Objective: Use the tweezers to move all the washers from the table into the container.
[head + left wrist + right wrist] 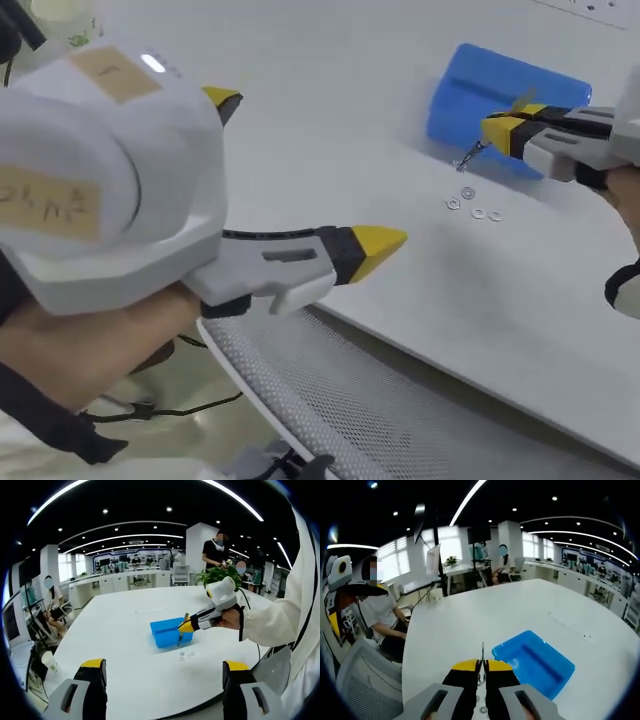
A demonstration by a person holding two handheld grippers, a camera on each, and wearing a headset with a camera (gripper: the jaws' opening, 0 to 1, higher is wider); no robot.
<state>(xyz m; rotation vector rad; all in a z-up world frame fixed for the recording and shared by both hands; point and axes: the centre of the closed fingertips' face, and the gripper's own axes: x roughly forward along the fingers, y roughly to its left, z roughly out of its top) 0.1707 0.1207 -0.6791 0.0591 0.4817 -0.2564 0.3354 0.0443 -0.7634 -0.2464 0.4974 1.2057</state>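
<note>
The right gripper, at the upper right of the head view, is clamped on the tweezers. Their tips point down beside the lower edge of the blue container, which the gripper partly hides. Whether they carry anything is too small to tell. Four washers lie on the white table just below the tips. The left gripper is spread wide, holding nothing.

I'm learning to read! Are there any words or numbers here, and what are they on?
The top tape label on the left gripper: a faint mark, too blurred to read.
The side tape label on it: handwriting, too blurred to read.
No other writing readable.
</note>
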